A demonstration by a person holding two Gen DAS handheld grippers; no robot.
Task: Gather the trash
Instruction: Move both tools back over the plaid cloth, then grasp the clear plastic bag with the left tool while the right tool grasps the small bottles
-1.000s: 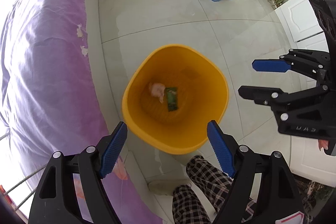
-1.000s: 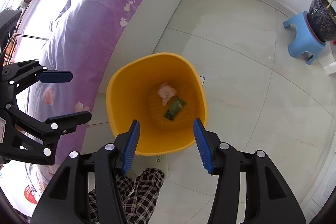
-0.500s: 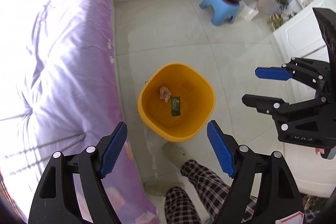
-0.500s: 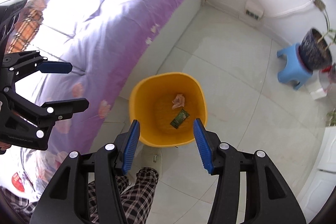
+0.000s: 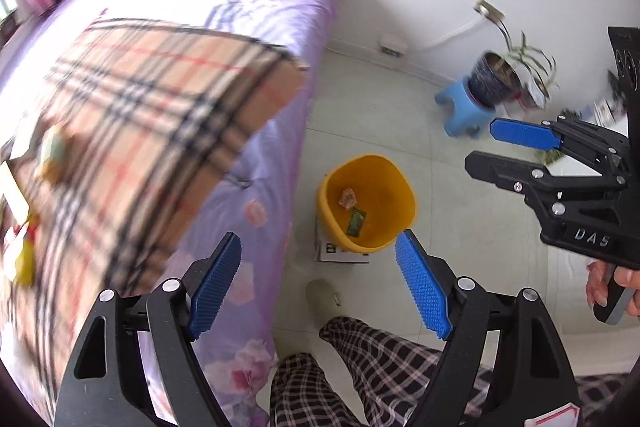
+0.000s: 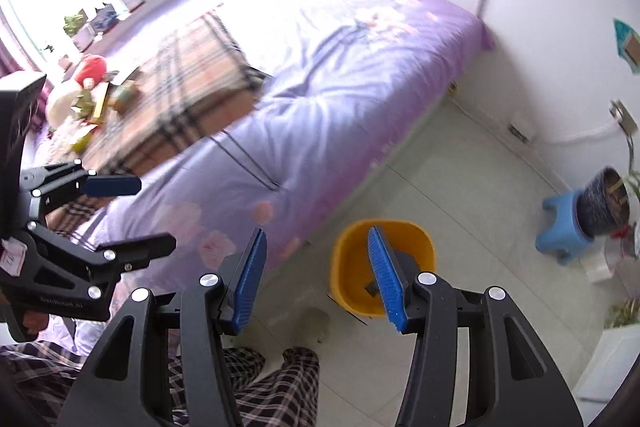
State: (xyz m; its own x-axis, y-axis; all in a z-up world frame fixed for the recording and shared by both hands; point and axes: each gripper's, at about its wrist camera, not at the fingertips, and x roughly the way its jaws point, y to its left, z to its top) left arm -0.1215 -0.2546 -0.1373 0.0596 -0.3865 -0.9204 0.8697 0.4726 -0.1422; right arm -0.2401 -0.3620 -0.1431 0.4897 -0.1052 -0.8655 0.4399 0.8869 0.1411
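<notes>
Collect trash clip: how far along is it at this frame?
Two pieces, a pink wad and a green wrapper, already lie in the yellow bin. Both the left tongs and right tongs are open and empty. A blurred cluster of items on the plaid blanket appears left to collect.

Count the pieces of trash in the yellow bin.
2: a crumpled pinkish scrap toward the bin's bed side and a green wrapper beside it; more may be hidden.
</notes>
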